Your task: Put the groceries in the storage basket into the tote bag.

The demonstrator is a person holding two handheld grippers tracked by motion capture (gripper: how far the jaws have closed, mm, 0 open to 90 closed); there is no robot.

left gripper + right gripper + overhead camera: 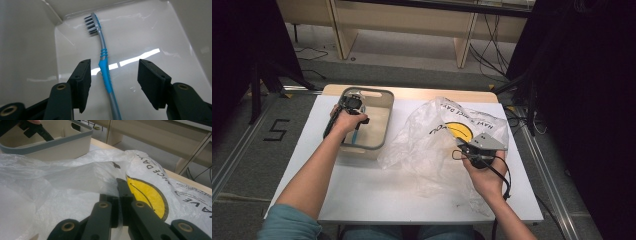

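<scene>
- The left claw (pixel 113 85) could come together on nothing, or squeeze the brush (pixel 106 75) out sideways. The handle lies flat on the glossy floor of the bin (pixel 384 122) and sits nearer the left pad than the right, so one pad would likely meet it first and push it along.
- The pad tips could jam against the bin floor before they get under the round handle (my guess, going by how low they already hang).
- The bag (pixel 75 177) could slip or tear if the right claw (pixel 120 202) tugs; the film is thin and slick.
- Left claw: jaws about half apart and holding nothing. The brush runs between them, bristles well ahead of the tips, touching neither pad.
- Right claw: jaws pressed together on a fold of bag, just left of the yellow smiley (pixel 147 195).
</scene>
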